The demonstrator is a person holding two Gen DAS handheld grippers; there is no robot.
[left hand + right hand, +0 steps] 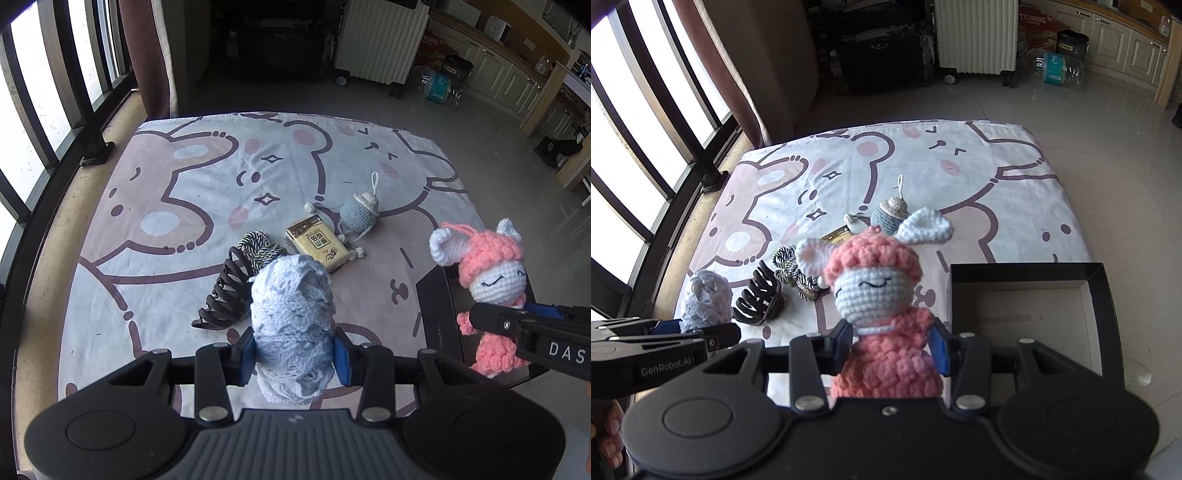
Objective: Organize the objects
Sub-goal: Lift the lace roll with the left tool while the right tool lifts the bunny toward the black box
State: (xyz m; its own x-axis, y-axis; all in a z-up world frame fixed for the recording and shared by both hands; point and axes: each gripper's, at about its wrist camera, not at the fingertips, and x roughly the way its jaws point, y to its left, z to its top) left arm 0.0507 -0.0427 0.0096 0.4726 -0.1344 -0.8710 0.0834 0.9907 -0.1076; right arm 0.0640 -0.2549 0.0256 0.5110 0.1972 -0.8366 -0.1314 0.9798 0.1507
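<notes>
Left wrist view: left gripper (293, 354) clamped on pale blue lace roll (291, 314), held above cartoon sheet (147, 184). Right gripper (892, 345) clamped on pink crochet doll (882, 314) at waist (head clear), beside open black box (1027, 310), likely destination. Hair claw (225, 291), tissue pack (317, 243) left on sheet.

The black box (1027, 295) stands open-topped and unfilled at the right edge of the printed cloth (155, 206), its walls the only barrier there. Mid-cloth, a cluster crowds the way: black hair claw (227, 295), striped cord (260, 245), tissue pack (317, 243), blue crochet pouch (358, 212). The far cloth and its left side lie bare.
</notes>
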